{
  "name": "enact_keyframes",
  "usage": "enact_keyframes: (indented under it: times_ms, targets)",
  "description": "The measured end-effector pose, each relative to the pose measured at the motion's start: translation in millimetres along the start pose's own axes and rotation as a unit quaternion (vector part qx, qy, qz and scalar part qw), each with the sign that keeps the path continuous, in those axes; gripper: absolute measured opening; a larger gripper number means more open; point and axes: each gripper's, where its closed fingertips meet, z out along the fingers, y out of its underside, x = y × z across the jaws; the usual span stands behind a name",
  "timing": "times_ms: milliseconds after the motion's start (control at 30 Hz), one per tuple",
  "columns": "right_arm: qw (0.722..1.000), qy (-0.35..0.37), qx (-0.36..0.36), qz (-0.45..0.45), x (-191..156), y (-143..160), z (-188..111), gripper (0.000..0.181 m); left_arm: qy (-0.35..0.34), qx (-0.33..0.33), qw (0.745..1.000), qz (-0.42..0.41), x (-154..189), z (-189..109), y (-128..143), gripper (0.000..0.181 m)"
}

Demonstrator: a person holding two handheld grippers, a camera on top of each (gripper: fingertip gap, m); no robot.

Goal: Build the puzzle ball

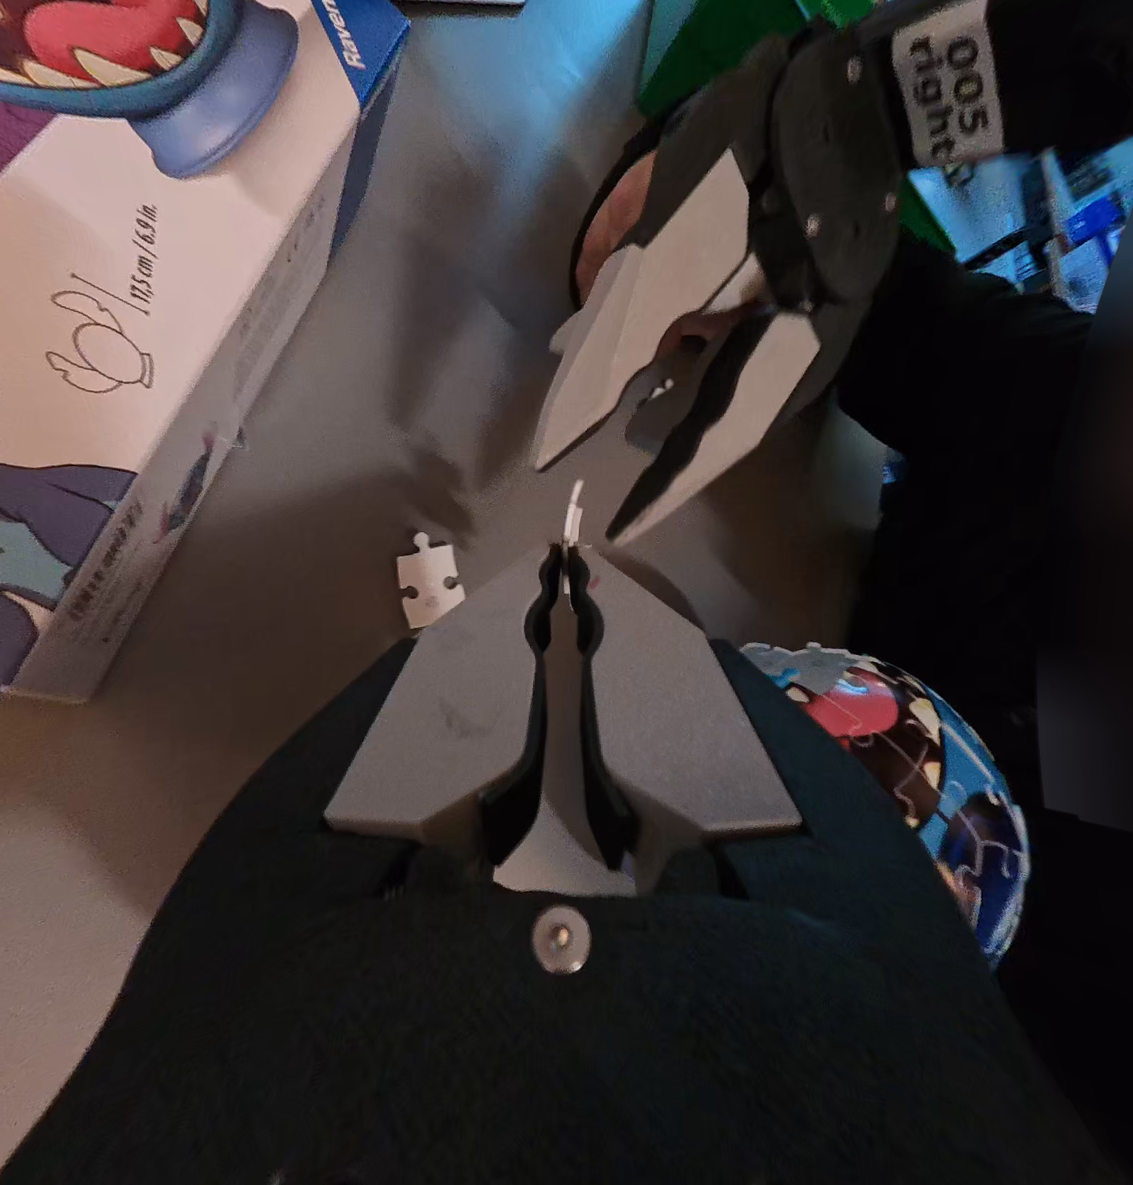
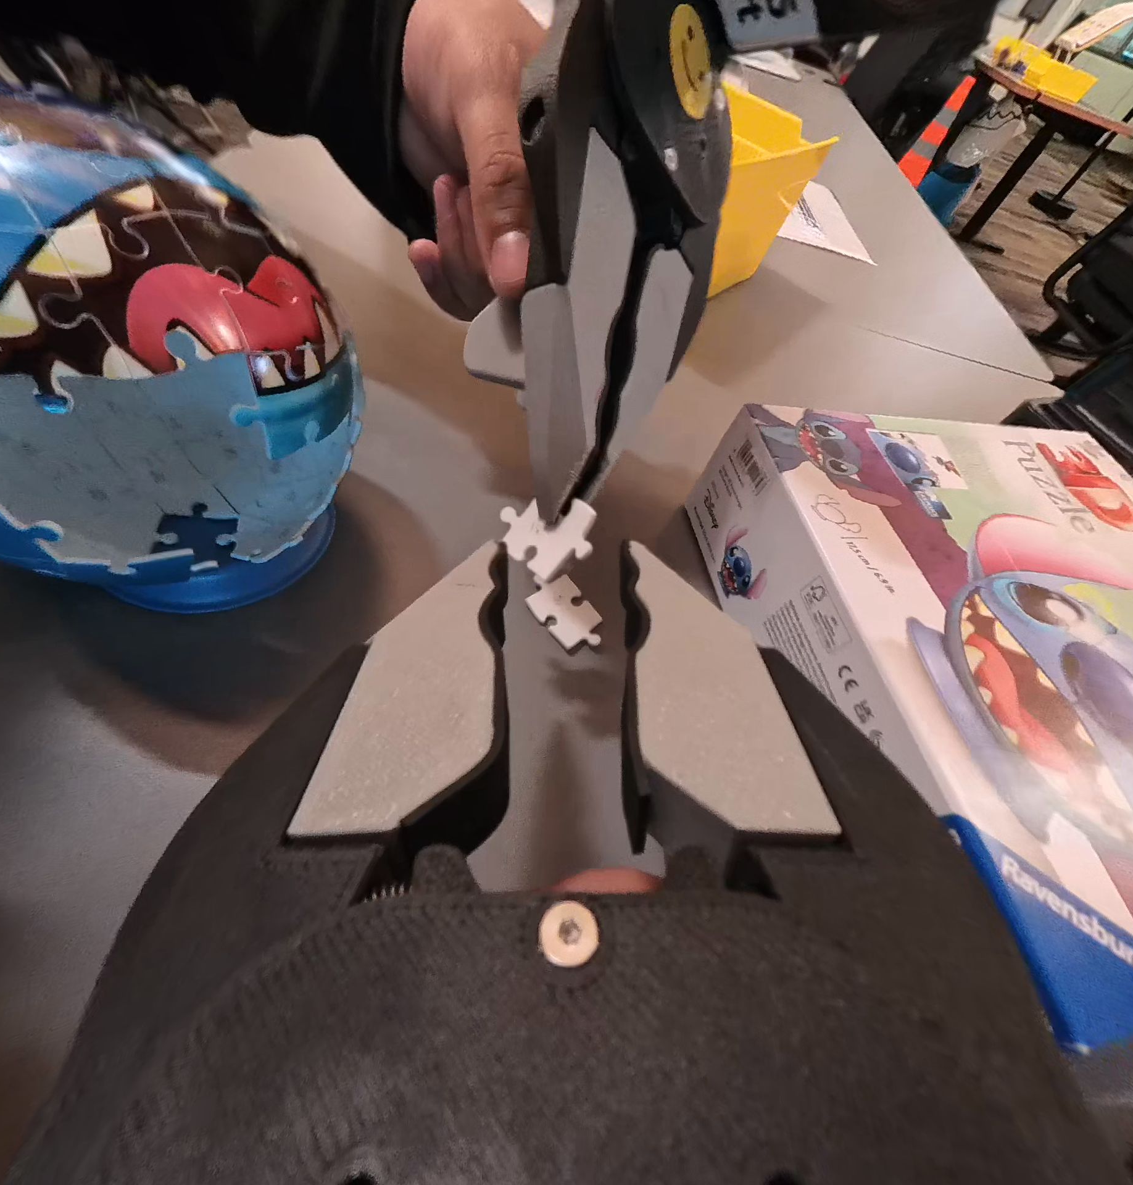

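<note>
Left gripper [image 2: 567,510] pinching puzzle piece [image 2: 551,535] (white), right gripper [image 2: 564,558] agape

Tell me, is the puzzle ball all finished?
No. The ball has a gap low on its side, one white piece lies on the table, and the left tool holds another.

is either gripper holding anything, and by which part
The left gripper pinches a white puzzle piece by its upper edge. The right gripper is open and holds nothing.
</note>
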Motion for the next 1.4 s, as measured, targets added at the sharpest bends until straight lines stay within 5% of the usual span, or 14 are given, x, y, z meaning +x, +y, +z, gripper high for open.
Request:
enact_keyframes:
  times_ms: [233, 367, 567, 733, 1100, 1400]
  targets:
    - [0.978, -0.106, -0.015, 0.177, -8.4, 0.1, 3.3, 0.023, -0.037, -0.034, 0.996, 0.073, 6.6, 0.7, 4.5, 0.000]
    - [0.969, -0.129, -0.027, 0.209, -16.1, 3.3, 13.0, 0.000, -0.045, -0.042, 0.994, 0.092, 4.7, -2.9, 5.6, 0.000]
    - [0.950, -0.166, -0.023, 0.264, -24.7, -0.5, 13.4, 0.000, -0.006, -0.025, 0.996, 0.088, 11.4, -4.4, 10.5, 0.000]
    - [0.933, -0.200, -0.034, 0.298, -38.1, 2.1, 12.7, 0.000, -0.002, -0.021, 0.996, 0.083, 8.2, -7.2, 22.1, 0.021]
    - [0.909, -0.245, -0.075, 0.327, -76.7, 16.3, 5.5, 0.000, -0.128, 0.045, 0.987, 0.087, -1.2, -80.0, 38.9, 0.038]
    - [0.913, -0.174, -0.136, 0.344, -64.6, 50.0, 1.5, 0.000, -0.201, 0.080, 0.974, 0.059, 10.5, -111.5, 109.1, 0.063]
